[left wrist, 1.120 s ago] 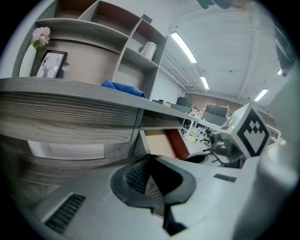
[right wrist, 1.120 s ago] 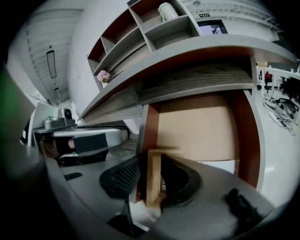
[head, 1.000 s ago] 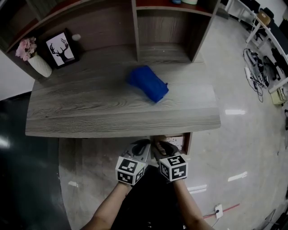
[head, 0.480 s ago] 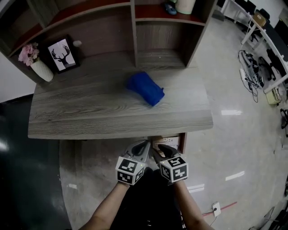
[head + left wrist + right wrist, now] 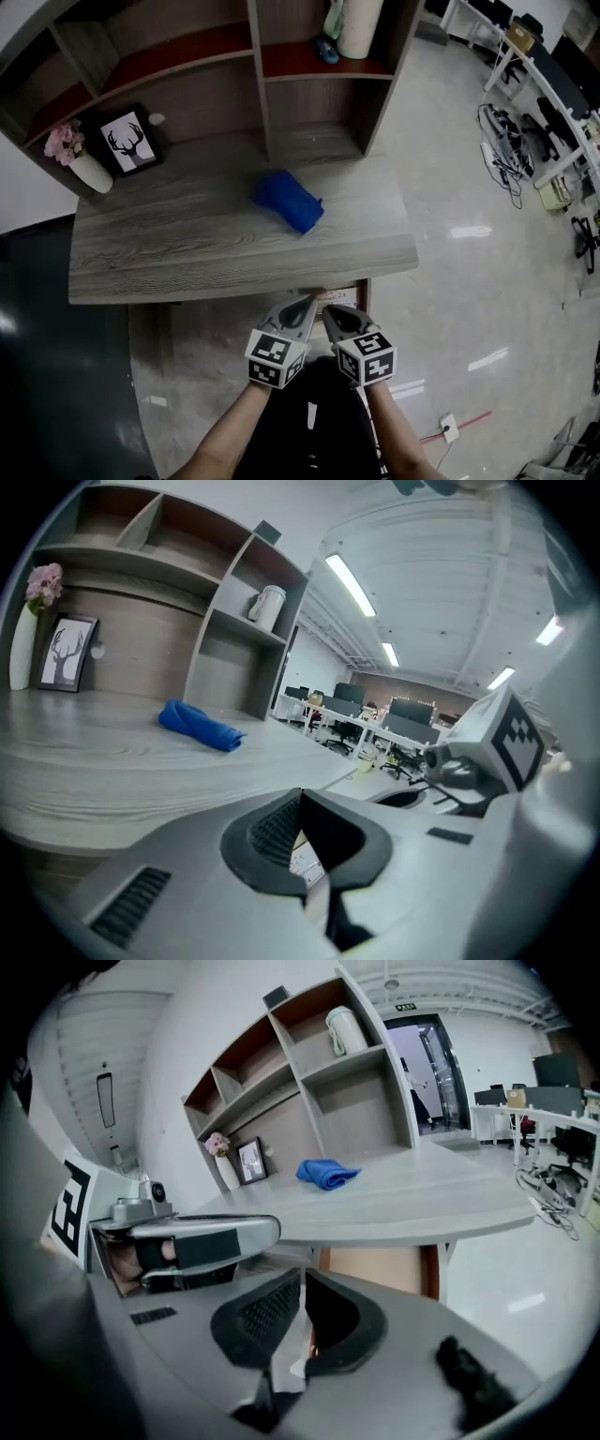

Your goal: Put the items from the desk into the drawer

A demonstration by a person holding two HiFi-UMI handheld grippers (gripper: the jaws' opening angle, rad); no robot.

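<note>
Blue cloth (image 5: 289, 201): on desk (image 5: 187, 253), untouched. My left gripper (image 5: 302, 305): jaws together, empty. Right gripper (image 5: 330, 314): jaws just closing, nothing between. Both off desk front. Step as I judge: approach. Next: reopen, reach cloth.

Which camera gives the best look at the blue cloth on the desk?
The head view: the blue cloth lies unobstructed, seen from above. Both gripper views show it small, at a low angle across the desk.

1 blue cloth (image 5: 288, 201), 1 deer pic (image 5: 130, 141), 1 flower vase (image 5: 91, 172), prob. 1 jug (image 5: 359, 26).
</note>
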